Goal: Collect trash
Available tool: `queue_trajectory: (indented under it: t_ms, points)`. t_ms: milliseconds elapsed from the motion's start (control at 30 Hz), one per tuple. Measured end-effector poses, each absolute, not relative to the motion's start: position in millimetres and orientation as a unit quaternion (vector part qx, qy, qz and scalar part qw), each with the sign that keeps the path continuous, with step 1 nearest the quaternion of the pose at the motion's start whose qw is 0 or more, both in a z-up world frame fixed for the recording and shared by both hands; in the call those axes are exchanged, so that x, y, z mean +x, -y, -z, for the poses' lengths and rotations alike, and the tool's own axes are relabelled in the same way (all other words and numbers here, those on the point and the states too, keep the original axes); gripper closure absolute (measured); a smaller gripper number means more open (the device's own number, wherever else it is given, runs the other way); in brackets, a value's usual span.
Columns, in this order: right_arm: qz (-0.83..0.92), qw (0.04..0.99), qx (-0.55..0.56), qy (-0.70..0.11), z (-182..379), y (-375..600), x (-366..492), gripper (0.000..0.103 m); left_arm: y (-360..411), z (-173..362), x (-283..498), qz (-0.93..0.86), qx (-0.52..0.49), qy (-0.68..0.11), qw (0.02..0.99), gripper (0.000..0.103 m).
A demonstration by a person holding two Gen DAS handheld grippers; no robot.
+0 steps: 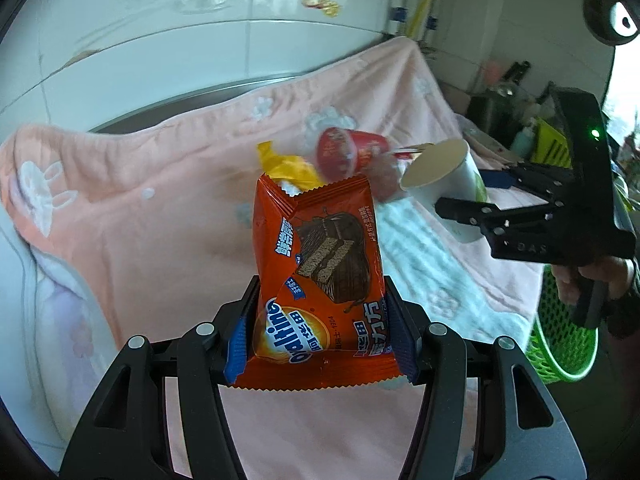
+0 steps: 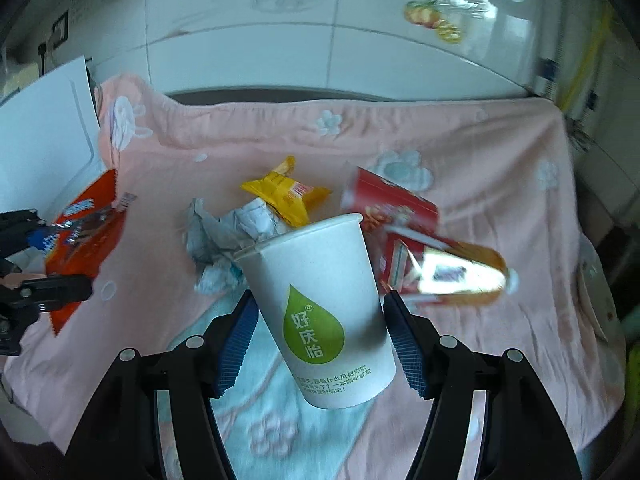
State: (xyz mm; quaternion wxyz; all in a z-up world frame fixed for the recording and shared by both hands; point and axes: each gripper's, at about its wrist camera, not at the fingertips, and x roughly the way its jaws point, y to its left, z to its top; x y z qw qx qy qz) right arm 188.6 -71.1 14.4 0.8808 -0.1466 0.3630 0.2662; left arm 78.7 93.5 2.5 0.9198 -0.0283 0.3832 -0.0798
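Observation:
My left gripper (image 1: 320,328) is shut on an orange Ovaltine snack wrapper (image 1: 320,280) and holds it upright above the pink blanket (image 1: 160,220). My right gripper (image 2: 320,340) is shut on a white paper cup (image 2: 324,308) with a green drop logo, tilted to the left; it also shows in the left wrist view (image 1: 444,184). On the blanket lie a yellow wrapper (image 2: 284,192), crumpled white paper (image 2: 224,236), a red carton (image 2: 392,208) and a shiny gold packet (image 2: 460,272). The left gripper with the orange wrapper (image 2: 88,232) shows at the left of the right wrist view.
A green mesh basket (image 1: 564,344) stands at the blanket's right edge, below the right gripper's handle (image 1: 560,224). A white tiled wall (image 2: 320,40) runs behind the table. A white board (image 2: 44,132) stands at the far left. Kitchen clutter (image 1: 520,120) is at the right.

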Motion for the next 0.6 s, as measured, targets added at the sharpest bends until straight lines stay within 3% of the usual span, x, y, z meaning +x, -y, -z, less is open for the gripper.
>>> queue_trajectory:
  t_ms: [600]
  points:
    - [-0.067,0.909,-0.061,-0.407,17.6,277.1,74.7,0.04,48.0,1.7,67.4,0.229,0.025,-0.382,0.895,0.046]
